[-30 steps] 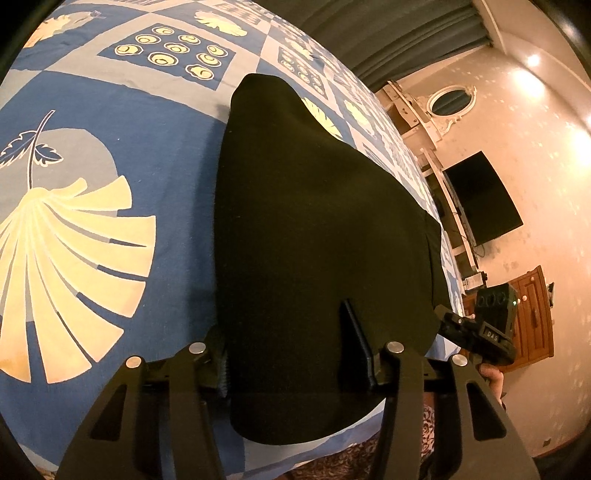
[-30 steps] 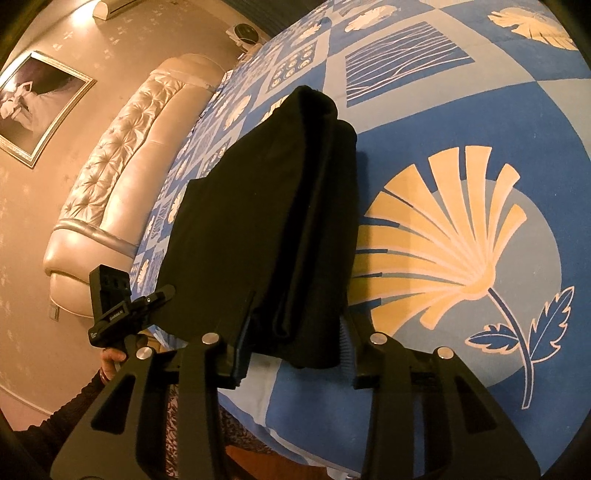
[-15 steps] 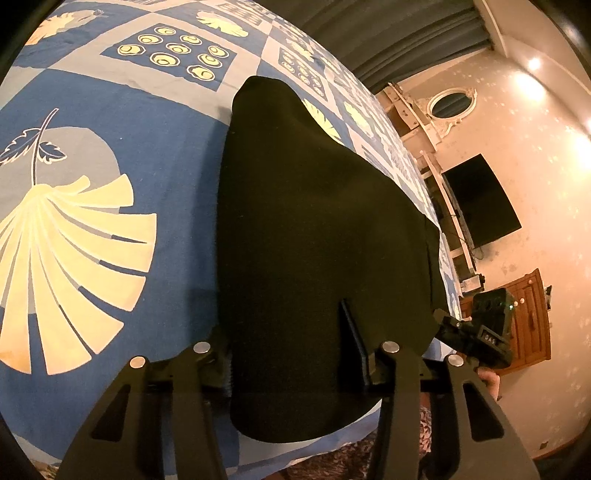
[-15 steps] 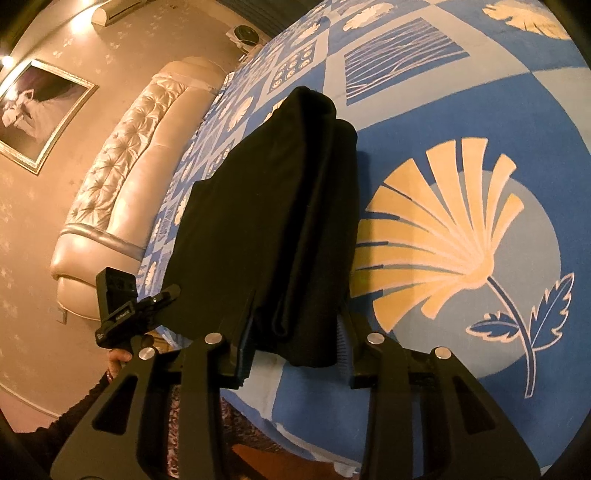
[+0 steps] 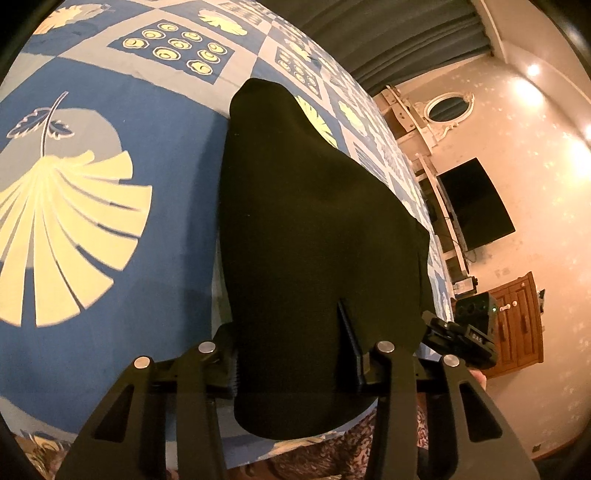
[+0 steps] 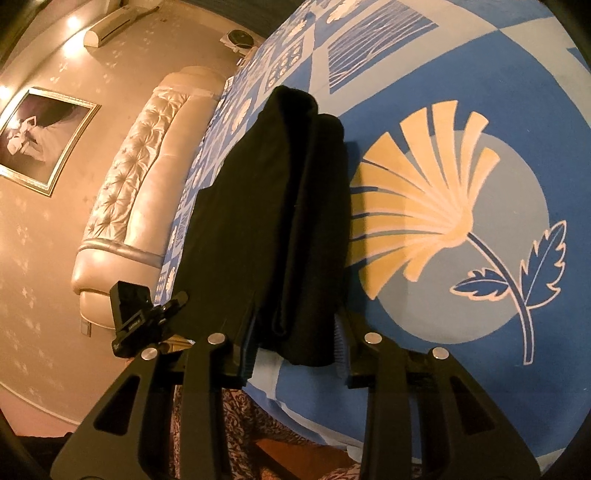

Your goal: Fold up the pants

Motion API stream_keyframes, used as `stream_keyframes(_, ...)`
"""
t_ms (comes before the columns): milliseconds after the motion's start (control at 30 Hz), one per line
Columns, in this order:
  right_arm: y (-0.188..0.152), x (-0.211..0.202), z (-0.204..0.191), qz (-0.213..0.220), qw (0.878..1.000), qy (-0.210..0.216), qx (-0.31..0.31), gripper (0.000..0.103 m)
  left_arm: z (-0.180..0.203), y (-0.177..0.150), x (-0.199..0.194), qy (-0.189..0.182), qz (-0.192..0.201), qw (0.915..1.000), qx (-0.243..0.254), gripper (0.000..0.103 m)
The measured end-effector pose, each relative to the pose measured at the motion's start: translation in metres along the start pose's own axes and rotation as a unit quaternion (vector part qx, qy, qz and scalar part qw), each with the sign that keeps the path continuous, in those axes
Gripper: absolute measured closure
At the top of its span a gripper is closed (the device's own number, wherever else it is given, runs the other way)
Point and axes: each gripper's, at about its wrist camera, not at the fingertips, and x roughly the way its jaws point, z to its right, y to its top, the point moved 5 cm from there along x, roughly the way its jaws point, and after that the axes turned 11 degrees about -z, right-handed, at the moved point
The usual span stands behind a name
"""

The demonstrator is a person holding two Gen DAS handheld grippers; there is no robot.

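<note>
The black pants [image 5: 314, 221] lie folded into a long strip on the blue patterned bedspread [image 5: 110, 184], running away from me. Their near end hangs over the bed's front edge. My left gripper [image 5: 284, 325] has this end between its fingers, and its jaws are closing on the cloth, which fills the gap from pad to pad. In the right wrist view the pants [image 6: 280, 206] show stacked layers along their right side. My right gripper [image 6: 297, 325] is shut on that thick layered edge at the near end.
A padded cream headboard [image 6: 147, 177] and a framed picture [image 6: 40, 140] are on the left. On the right stand a wall television [image 5: 476, 203], a wooden cabinet [image 5: 517, 325] and grey curtains [image 5: 388, 33]. A dark patterned cloth [image 6: 236, 417] hangs below the bed's edge.
The left jaws have drawn a little closer around the pants' end. The right wrist view has rolled slightly. The pants lie where they were.
</note>
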Motion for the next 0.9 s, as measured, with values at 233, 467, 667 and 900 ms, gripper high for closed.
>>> stream_keyframes(233, 0.002, -0.009, 0.004, -0.008, 0.999, 0.033, 0.012, 0.034, -0.018, -0.001, -0.016, -0.02, 0.015, 0.999, -0.038, 0.043)
stream_keyframes(467, 0.039, -0.034, 0.021, 0.03, 0.997, 0.064, 0.039, 0.026, -0.024, 0.035, -0.038, -0.002, 0.054, 0.9982, -0.023, 0.029)
stream_keyframes(667, 0.091, -0.013, 0.03, 0.025, 0.993, 0.098, 0.058, 0.025, -0.023, 0.083, 0.002, -0.003, 0.018, 0.9998, -0.005, 0.029)
stream_keyframes(900, 0.122, 0.006, 0.027, 0.007, 0.991, 0.126, 0.048, 0.021, -0.021, 0.119, 0.028, -0.033, -0.009, 0.9994, 0.009, 0.026)
